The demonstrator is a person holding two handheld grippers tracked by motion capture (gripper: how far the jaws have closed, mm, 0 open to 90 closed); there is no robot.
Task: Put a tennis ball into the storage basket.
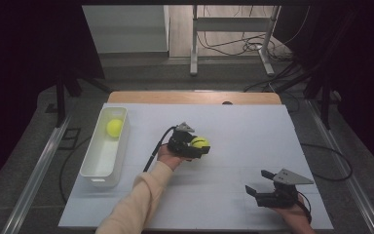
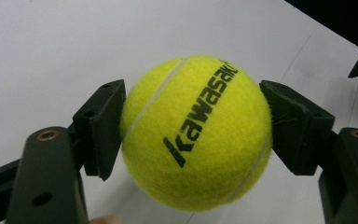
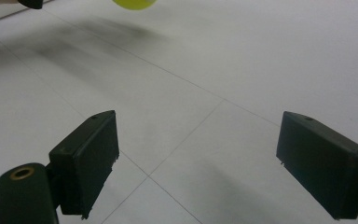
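A yellow tennis ball (image 2: 196, 133) with black lettering sits between the pads of my left gripper (image 2: 193, 128), which is shut on it and holds it off the white table (image 1: 243, 146). From above, that ball (image 1: 199, 142) and the left gripper (image 1: 197, 146) hang over the table's middle. A second yellow ball (image 1: 114, 127) lies at the far end of a white bin (image 1: 93, 171) on the left. My right gripper (image 1: 256, 182) rests near the front right, jaws open with nothing between them; its own view shows the open right gripper (image 3: 198, 158) over bare table, with the held ball (image 3: 133, 3) at the top edge.
The white bin stands along the table's left side. A wooden strip (image 1: 195, 97) runs along the far edge. A black cable (image 1: 158, 144) trails from the left gripper. Table legs and loose cables (image 1: 243, 46) lie on the floor beyond.
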